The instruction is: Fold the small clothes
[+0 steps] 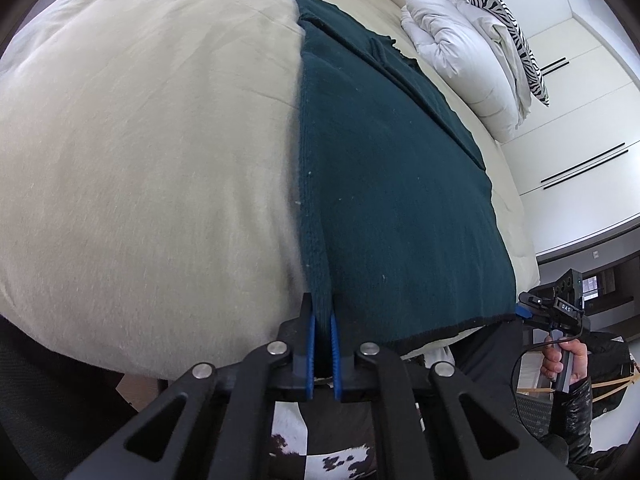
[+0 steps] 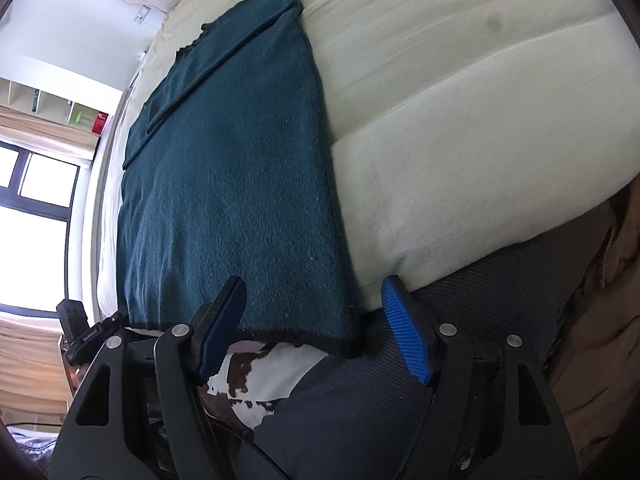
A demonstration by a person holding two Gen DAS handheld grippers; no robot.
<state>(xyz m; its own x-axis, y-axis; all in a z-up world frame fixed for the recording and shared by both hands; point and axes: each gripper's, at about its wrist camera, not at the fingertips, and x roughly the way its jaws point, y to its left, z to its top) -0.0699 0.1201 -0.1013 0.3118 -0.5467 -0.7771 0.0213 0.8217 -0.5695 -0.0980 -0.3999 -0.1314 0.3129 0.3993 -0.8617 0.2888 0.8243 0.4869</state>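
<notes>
Dark teal knit sweater (image 1: 392,184), long axis running away across bed (image 1: 140,140); left gripper (image 1: 322,344) pinching near-left hem corner, right gripper (image 2: 316,320) agape, empty, straddling near-right corner.

Only faint white lettering, perhaps "DAS", on the black body of the right gripper (image 1: 524,312) at four o'clock in the left wrist view; nothing else legible anywhere.
</notes>
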